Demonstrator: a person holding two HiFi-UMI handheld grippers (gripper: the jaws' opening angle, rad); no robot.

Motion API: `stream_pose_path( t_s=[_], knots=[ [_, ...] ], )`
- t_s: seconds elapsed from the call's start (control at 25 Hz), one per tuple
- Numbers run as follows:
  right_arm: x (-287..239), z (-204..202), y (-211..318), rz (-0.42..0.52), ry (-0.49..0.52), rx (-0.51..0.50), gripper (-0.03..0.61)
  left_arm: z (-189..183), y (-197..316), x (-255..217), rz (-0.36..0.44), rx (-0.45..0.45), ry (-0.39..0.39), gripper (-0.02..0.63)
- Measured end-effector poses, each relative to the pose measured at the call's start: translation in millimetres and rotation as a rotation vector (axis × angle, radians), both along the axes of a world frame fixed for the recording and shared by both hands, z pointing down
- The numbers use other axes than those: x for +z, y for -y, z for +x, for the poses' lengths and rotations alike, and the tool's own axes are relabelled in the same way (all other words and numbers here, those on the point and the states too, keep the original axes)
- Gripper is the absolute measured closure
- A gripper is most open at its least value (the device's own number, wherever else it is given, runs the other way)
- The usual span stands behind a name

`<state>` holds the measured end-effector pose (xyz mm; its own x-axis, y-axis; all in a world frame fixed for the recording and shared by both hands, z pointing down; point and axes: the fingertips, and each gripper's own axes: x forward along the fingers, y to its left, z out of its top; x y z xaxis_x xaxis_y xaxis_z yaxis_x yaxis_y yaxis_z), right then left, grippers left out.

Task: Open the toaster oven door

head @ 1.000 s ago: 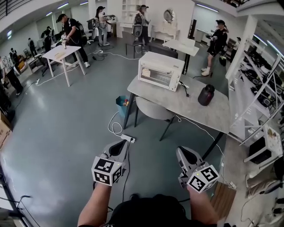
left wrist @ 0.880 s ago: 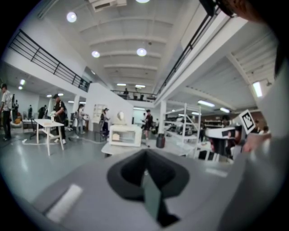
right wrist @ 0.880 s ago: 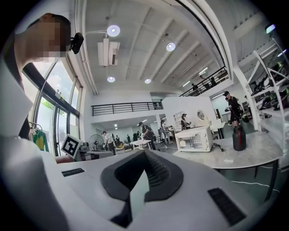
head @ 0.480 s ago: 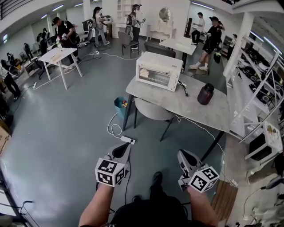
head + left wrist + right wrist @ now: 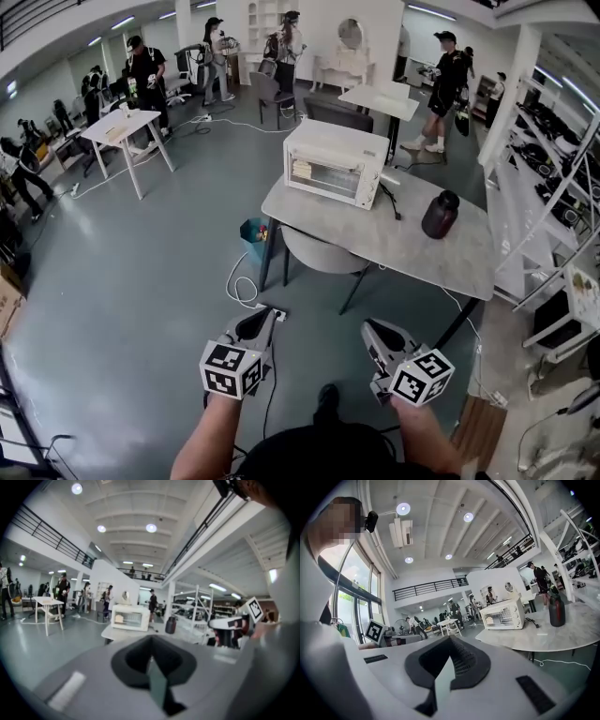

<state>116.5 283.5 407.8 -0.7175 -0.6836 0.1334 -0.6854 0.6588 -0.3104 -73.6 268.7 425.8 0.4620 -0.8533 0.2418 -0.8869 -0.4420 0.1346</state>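
A white toaster oven (image 5: 335, 162) stands with its glass door closed on the far left end of a grey marble table (image 5: 375, 234). It also shows small in the left gripper view, the toaster oven (image 5: 131, 618), and in the right gripper view, the toaster oven (image 5: 502, 613). My left gripper (image 5: 260, 325) and right gripper (image 5: 373, 337) hang low over the floor, well short of the table. Both are shut and hold nothing. In their own views the left gripper (image 5: 151, 656) and right gripper (image 5: 449, 657) have their jaws pressed together.
A dark jar (image 5: 439, 215) stands on the table right of the oven, whose black cord (image 5: 388, 201) trails across the top. A grey chair (image 5: 323, 251) is tucked under the table, beside a blue bin (image 5: 253, 231). A power strip (image 5: 273, 312) lies on the floor. Shelving (image 5: 553, 216) lines the right side. Several people stand farther back.
The table and oven have drawn slightly nearer and shifted right in the head view. Both grippers stay shut and keep their place in front of the body.
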Motion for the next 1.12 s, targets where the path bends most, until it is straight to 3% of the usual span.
stream_pose_path(
  t_s=[0.6, 1.12],
  knots=[
    [25.6, 40.8, 113.0, -0.055, -0.001, 0.011, 0.585, 34.0, 117.2, 17.7, -0.072, 0.004, 0.025, 0.607],
    [31.1, 61.2, 163.7, -0.056, 0.026, -0.033, 0.584, 65.7, 162.0, 18.1, -0.095, -0.012, 0.079, 0.607]
  ],
)
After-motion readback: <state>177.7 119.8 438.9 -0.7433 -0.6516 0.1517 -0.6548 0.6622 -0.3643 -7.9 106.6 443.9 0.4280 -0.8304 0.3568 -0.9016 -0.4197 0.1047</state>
